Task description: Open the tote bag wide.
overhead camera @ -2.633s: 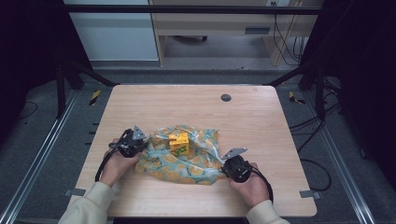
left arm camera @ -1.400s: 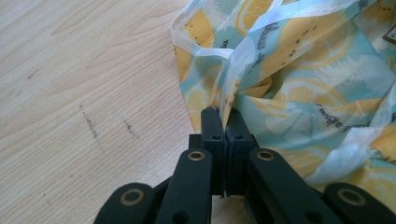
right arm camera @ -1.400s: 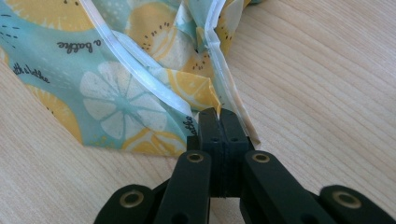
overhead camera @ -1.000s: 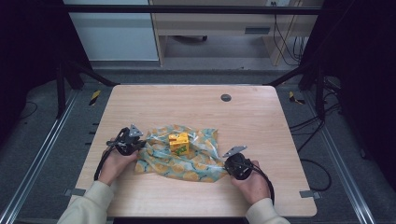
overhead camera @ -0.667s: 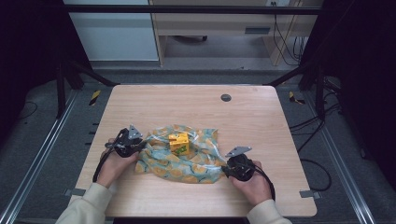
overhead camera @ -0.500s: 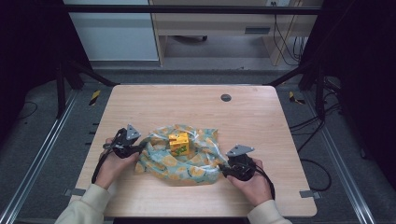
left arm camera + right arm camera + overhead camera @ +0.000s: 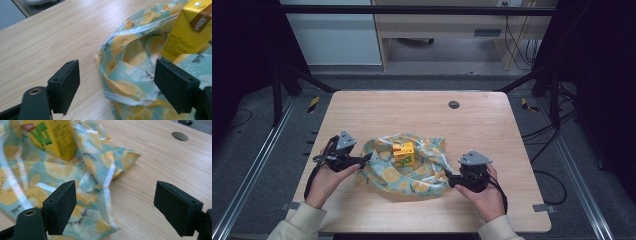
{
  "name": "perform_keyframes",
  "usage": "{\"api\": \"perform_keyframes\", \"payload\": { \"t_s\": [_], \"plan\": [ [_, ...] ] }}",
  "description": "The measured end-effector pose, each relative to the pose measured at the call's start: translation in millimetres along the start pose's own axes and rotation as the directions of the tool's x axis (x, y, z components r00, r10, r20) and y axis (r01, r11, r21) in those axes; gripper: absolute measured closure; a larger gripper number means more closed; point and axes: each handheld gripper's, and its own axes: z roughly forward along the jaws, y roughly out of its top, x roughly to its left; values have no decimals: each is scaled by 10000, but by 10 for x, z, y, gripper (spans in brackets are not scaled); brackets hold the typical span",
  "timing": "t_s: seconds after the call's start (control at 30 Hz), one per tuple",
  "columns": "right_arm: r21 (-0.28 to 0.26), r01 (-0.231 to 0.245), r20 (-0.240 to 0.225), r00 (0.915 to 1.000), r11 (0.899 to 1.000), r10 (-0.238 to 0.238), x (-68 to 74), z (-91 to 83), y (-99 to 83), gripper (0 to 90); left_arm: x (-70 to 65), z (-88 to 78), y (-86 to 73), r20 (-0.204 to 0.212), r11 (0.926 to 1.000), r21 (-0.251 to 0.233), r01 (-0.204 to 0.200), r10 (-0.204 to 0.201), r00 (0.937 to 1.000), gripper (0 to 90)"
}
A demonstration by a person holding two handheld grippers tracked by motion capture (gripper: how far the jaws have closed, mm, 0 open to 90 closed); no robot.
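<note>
Cloth: pale teal ground printed with yellow-orange lemon slices. Carton, at table centre: yellow, with green lettering and a small red mark. Table: light wood grain; dark round cap at 12 o'clock. Gripper pads: black.

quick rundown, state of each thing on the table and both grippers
lemon-print bag: crumpled, lying loose on the table, gripped by neither gripper
yellow carton: upright, standing amid the bag's folds
left gripper: jaws just opened, wide, bag edge between them unpressed
right gripper: jaws just opened, wide, pads clear of the bag
</note>
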Motion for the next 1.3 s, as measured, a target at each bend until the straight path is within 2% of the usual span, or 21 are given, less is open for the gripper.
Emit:
{"api": "perform_keyframes", "payload": {
  "t_s": [0.07,0.13,0.17,0.33,0.43,0.53,0.67,0.73,0.9,1.0,1.17,1.2,1.23,1.3],
  "plan": [
    [-91,-328,221,9992,9994,330,-77,-34,-14,158,22,-58,1,-15,10000,-39,88,-88,10000,173],
    [-88,-386,290,9988,9992,388,-102,-43,-23,157,53,-112,-10,-87,9998,-82,175,-175,9998,164],
    [-134,-380,487,9981,9992,386,-132,-58,-33,159,66,-129,-16,-131,9997,-76,218,-219,9997,156],
    [-265,-908,998,9907,9955,930,-286,-111,-80,140,221,-204,-124,-371,9977,-76,677,-679,9970,124],
    [-268,-993,1145,9882,9947,1017,-343,-124,-106,131,295,-214,-180,-512,9962,-2,871,-870,9949,121],
    [-212,-1351,1335,9816,9906,1368,-440,-151,-152,123,394,-228,-262,-642,9937,50,1116,-1110,9917,114],
    [-205,-1530,1471,9770,9880,1543,-512,-173,-188,116,461,-239,-313,-767,9919,92,1266,-1255,9891,111],
    [-109,-1701,1643,9717,9854,1696,-597,-190,-235,104,512,-235,-357,-838,9906,144,1360,-1344,9874,106],
    [125,-1926,1843,9649,9812,1871,-675,-199,-291,86,611,-217,-454,-1031,9860,268,1645,-1609,9816,104],
    [307,-2178,1880,9598,9755,2084,-736,-192,-337,80,687,-190,-535,-1203,9835,535,1730,-1657,9788,99],
    [808,-2374,1948,9562,9680,2183,-787,-158,-391,69,752,-149,-623,-1250,9825,922,1616,-1496,9808,80],
    [1212,-2587,2072,9508,9583,2304,-813,-125,-439,69,789,-131,-675,-1306,9820,1168,1487,-1332,9824,76],
    [1212,-2587,2072,9508,9583,2304,-813,-125,-439,69,789,-131,-675,-1306,9820,1168,1487,-1332,9824,76],
    [1765,-2906,2167,9435,9404,2508,-849,-85,-507,77,826,-108,-728,-1444,9766,1406,1624,-1421,9793,69]
  ]
}}
